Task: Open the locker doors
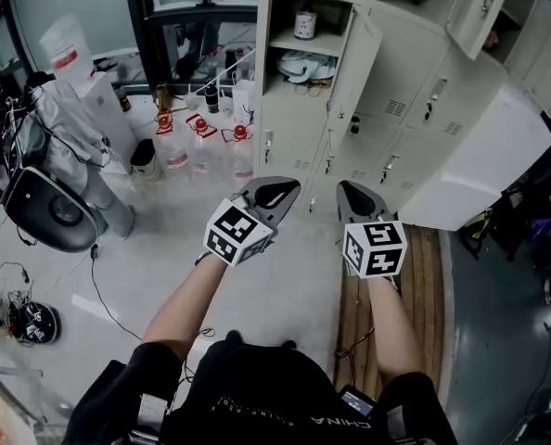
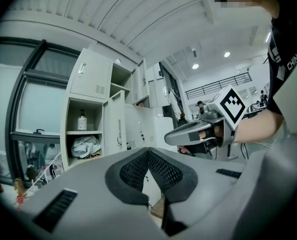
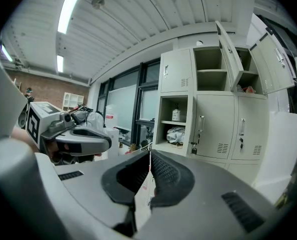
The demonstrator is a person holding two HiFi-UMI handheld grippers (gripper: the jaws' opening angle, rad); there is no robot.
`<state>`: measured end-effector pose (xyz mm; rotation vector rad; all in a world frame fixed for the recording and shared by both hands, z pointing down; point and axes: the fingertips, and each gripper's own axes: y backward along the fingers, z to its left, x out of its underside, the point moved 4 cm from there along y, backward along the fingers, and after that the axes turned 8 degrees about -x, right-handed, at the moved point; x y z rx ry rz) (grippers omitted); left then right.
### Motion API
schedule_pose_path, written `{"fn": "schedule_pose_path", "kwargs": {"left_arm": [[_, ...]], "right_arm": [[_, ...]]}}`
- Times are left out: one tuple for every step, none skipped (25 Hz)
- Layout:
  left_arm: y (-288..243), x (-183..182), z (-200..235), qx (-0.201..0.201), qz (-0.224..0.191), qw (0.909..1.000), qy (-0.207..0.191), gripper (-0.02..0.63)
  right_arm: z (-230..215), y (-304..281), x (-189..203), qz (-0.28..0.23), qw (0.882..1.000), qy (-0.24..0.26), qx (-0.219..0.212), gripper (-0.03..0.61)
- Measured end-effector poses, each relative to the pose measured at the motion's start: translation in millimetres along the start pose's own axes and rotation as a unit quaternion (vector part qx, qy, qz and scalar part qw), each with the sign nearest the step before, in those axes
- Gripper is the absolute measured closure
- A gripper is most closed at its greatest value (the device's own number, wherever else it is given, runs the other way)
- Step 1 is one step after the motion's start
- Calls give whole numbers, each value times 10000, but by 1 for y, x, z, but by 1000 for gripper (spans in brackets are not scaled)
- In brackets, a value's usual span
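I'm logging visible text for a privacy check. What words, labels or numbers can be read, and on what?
"CHINA": on the black shirt.
Label on the bottle in the open locker: too small to read.
Red tags on the floor bottles: too blurred.

Locker bank (image 1: pixel 415 109): cream metal, stands on the floor at the far side, vented doors with upright handles
Middle-left compartment (image 1: pixel 299 44): open, inner shelf visible
Middle-left door (image 1: pixel 357 63): swung out on the compartment's right edge
Upper door (image 1: pixel 480 7): swung open, further right
Top-left door (image 3: pixel 176 76): shut
Lower-left door (image 1: pixel 289 142): shut
Middle-right door (image 1: pixel 438 95): shut, flush with its neighbours
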<state>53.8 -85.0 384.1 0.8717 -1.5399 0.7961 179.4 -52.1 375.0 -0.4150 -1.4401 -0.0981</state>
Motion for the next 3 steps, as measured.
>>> {"fn": "schedule_pose_path", "kwargs": {"left_arm": [[-2, -1, 0, 37, -35, 10000, 13, 594], [-5, -2, -1, 71, -66, 10000, 20, 594], [-7, -3, -1, 104, -95, 9999, 25, 594]], "right_arm": [[-2, -1, -1, -3, 10000, 2, -5, 543], [-5, -3, -2, -6, 10000, 3, -10, 543], [-7, -4, -3, -8, 10000, 5, -15, 543]]}}
